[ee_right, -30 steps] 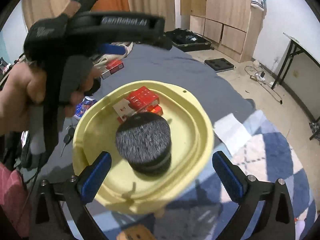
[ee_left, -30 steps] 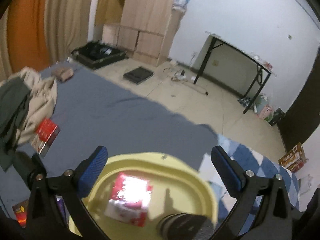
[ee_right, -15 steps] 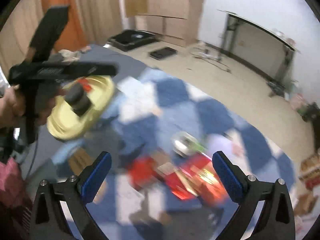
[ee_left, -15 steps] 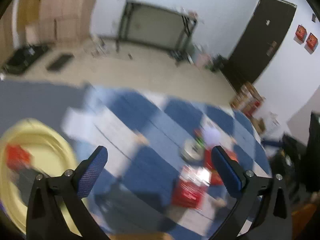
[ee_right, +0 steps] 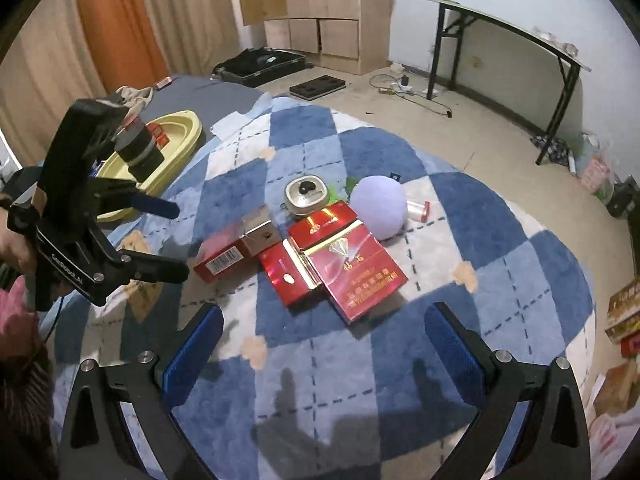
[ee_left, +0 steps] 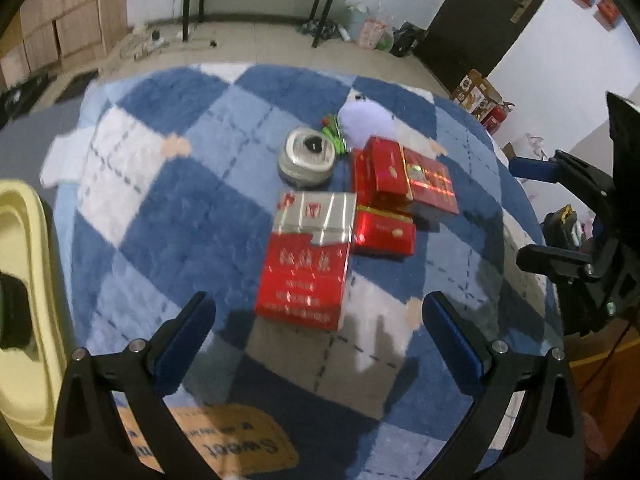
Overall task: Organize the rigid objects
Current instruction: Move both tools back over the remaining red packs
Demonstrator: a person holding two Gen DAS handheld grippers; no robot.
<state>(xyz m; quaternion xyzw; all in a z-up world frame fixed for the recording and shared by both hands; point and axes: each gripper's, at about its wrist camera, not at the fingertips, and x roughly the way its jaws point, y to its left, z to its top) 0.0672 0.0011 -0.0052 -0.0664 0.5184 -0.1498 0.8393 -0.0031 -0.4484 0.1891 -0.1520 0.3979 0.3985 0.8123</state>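
Observation:
Several red cigarette boxes lie in a cluster on a blue and white checkered rug point(ee_left: 168, 216). The nearest is a red and silver box point(ee_left: 306, 256), also in the right wrist view point(ee_right: 236, 246). A flat red box point(ee_right: 352, 268) and a round silver tin point(ee_left: 308, 156) lie beside it. My left gripper point(ee_left: 320, 332) is open and empty, just short of the red and silver box. My right gripper point(ee_right: 324, 340) is open and empty, in front of the flat red box. A yellow tray point(ee_right: 176, 148) holds a dark cylinder point(ee_right: 140, 150) and red boxes.
A lilac ball point(ee_right: 380, 206) lies behind the boxes by a small clear roll. Grey bedding with clothes lies past the tray. A black folding table point(ee_right: 504, 36), wooden cabinets, an open black case and cardboard boxes point(ee_right: 624, 312) stand around the rug.
Both grippers have swung away from the yellow tray to the right and now face the cluster of red boxes on the rug. Both stay open and empty.

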